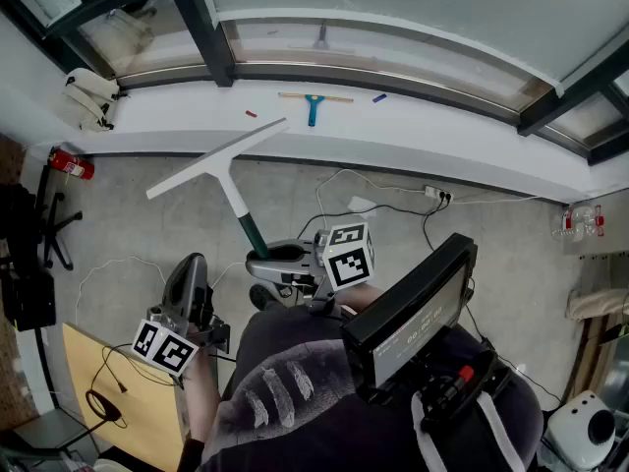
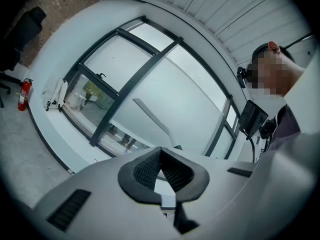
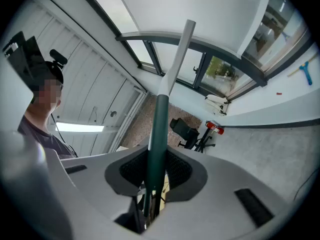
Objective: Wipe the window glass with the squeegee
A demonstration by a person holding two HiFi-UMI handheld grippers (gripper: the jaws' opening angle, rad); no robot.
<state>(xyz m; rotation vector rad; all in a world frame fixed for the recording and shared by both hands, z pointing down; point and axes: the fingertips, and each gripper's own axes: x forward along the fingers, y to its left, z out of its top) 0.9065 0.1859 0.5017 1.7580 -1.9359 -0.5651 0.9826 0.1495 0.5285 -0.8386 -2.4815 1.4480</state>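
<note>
1. Window glass [image 1: 393, 8] runs across the top of the head view, with dark frame bars [image 1: 201, 18] between the panes.
2. Grey floor [image 1: 138, 234] lies below you. The white sill [image 1: 462, 141] sits just under the glass.
3. Squeegee [image 1: 232, 195] is in your right claw, held out over the floor and apart from the glass. Its white blade is tilted, and the upper end overlaps the sill edge in the head view.
4. Right claw [image 1: 263, 260] is clamped on the squeegee's green handle. The shaft runs straight out between the jaws.
5. Left claw [image 1: 190, 268] is low at your left, jaws together with nothing in them.
6. Blue squeegee [image 1: 313, 106] lies on the sill, near the glass.
7. Red extinguisher [image 1: 71, 165] is on the floor at far left.
</note>
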